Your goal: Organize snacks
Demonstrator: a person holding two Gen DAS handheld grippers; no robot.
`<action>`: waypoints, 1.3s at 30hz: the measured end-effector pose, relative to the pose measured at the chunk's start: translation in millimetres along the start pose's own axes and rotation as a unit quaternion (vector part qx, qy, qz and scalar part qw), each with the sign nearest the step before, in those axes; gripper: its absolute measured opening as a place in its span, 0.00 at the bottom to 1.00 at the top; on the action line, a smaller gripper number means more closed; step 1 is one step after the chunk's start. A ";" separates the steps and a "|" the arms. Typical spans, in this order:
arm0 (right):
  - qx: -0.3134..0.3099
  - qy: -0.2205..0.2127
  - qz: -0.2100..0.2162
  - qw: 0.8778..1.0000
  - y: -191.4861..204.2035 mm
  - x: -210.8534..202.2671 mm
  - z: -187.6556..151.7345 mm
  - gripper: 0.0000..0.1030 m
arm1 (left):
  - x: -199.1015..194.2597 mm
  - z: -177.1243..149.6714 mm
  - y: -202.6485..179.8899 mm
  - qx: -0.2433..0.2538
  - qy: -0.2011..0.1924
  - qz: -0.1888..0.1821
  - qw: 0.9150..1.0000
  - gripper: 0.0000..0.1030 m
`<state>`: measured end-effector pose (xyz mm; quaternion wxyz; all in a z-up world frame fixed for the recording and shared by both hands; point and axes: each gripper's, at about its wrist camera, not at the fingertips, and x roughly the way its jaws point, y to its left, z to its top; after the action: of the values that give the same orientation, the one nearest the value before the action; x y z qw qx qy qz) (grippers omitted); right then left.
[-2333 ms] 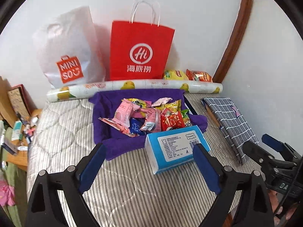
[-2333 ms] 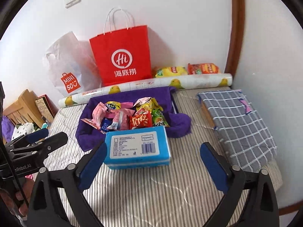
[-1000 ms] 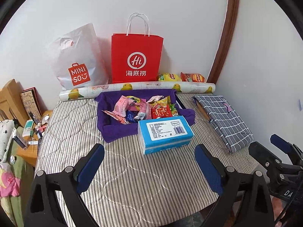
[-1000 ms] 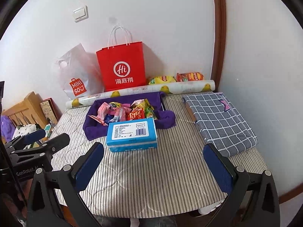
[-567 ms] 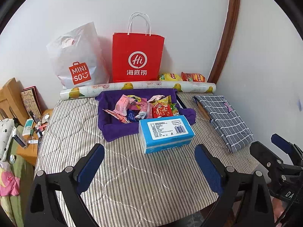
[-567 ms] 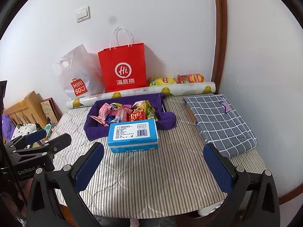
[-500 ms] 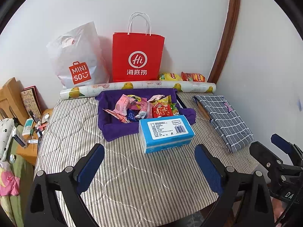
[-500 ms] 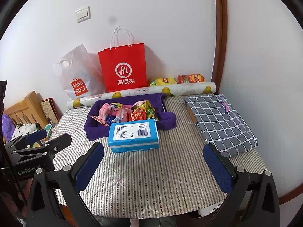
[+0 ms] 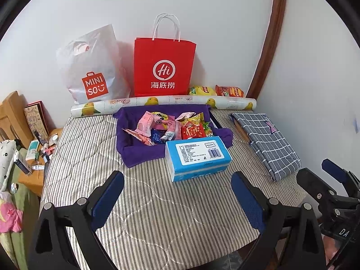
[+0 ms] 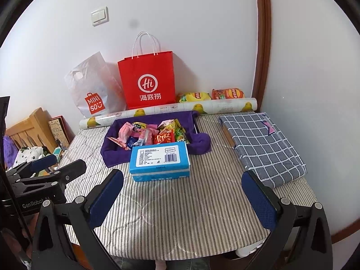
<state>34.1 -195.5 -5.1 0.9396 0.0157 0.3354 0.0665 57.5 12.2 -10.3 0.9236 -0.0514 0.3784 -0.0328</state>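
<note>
- Two tools, left (image 9: 177, 195) and right (image 10: 182, 195), both spread apart, empty.
- One purple cloth tray (image 9: 144, 153) of crinkly snack packets (image 9: 171, 128), table (image 9: 157, 213) centre.
- One blue box (image 9: 198, 155) touching it at 5 o'clock.
- Two bags, 12 o'clock.

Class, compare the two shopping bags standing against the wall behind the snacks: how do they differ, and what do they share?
The red bag is stiff paper with crisp edges; the white bag is soft, crumpled plastic. The red bag has white looped cord handles; the white bag has a cut-out hand hole. The red bag bears a white logo; the white bag a red one. Both stand against the wall behind the patterned roll.
</note>
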 end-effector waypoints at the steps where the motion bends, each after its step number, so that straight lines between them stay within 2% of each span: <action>1: 0.000 0.000 0.000 1.000 0.2 0.0 0.0 1.00 | 0.0 0.0 0.1 0.000 0.000 0.000 1.000 0.94; 39: -0.002 -0.003 0.000 1.000 1.7 -2.4 -1.1 1.00 | -3.0 -2.6 -3.2 0.000 0.001 0.003 1.000 0.94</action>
<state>31.3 -194.2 -4.4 0.9407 0.0139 0.3323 0.0670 53.5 9.2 -9.7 0.9233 -0.0505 0.3795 -0.0302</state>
